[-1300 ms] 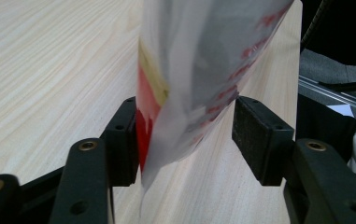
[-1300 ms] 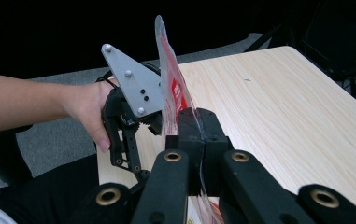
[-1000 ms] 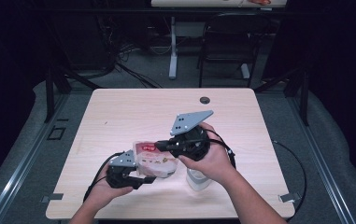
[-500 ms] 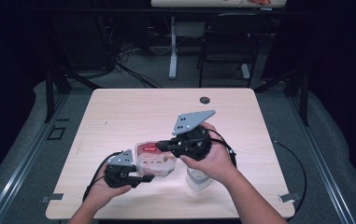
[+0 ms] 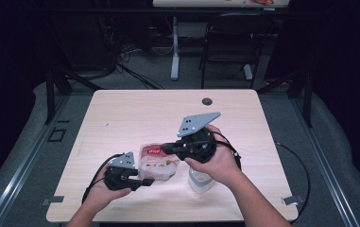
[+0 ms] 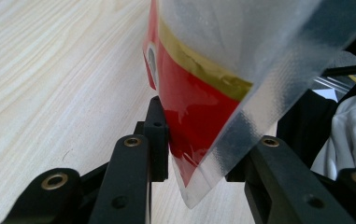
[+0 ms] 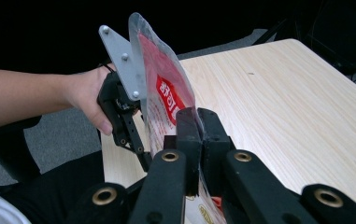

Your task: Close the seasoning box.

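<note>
High view: I hold a snack bag (image 5: 158, 161) between both grippers above the near part of the table (image 5: 135, 111).
My right gripper (image 7: 197, 122) is clamped on its edge; my left gripper (image 6: 203, 140) has just been closing, the bag's corner between its jaws, one pad touching.

Left hand (image 5: 103, 188) low at near table edge, held left gripper (image 5: 142, 180), jaws pointing right. Jaws had just been closing, bag edge between them; left pad touching it, right jaw's contact unclear. Right hand (image 5: 218, 161) higher, forearm angled in from bottom right, held right gripper (image 5: 166, 149), jaws pointing left, clamped tight on bag.
</note>
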Action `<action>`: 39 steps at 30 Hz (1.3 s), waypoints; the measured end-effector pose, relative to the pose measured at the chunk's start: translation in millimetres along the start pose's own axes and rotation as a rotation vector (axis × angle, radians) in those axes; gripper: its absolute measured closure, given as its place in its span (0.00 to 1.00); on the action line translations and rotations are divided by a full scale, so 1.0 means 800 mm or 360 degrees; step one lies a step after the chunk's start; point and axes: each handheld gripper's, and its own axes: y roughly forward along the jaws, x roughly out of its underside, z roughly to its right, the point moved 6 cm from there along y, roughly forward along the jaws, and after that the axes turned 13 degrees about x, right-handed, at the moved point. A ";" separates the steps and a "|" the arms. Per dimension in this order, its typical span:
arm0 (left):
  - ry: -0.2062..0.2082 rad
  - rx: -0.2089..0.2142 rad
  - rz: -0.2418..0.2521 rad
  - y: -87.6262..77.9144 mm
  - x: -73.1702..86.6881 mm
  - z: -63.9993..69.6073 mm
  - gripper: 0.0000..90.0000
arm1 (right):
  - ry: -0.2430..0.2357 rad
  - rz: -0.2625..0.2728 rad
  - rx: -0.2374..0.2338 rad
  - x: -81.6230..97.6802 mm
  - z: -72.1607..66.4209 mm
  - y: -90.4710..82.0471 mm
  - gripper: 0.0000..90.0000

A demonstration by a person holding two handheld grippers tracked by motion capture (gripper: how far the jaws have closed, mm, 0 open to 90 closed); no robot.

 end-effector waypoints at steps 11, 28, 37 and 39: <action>0.0010 -0.0032 -0.0103 -0.004 -0.001 -0.001 0.80 | 0.0023 -0.0041 0.0014 0.014 0.008 -0.006 0.96; -0.0033 -0.0042 -0.0123 -0.012 -0.002 0.002 0.80 | 0.0075 0.0001 -0.0014 0.025 0.010 -0.009 0.99; -0.0051 -0.0043 -0.0135 -0.012 -0.003 0.005 0.80 | 0.0121 0.0025 -0.0014 0.033 0.015 -0.012 0.99; -0.0050 -0.0047 -0.0151 -0.012 -0.003 0.004 0.80 | 0.0122 0.0020 -0.0013 0.035 0.015 -0.011 0.99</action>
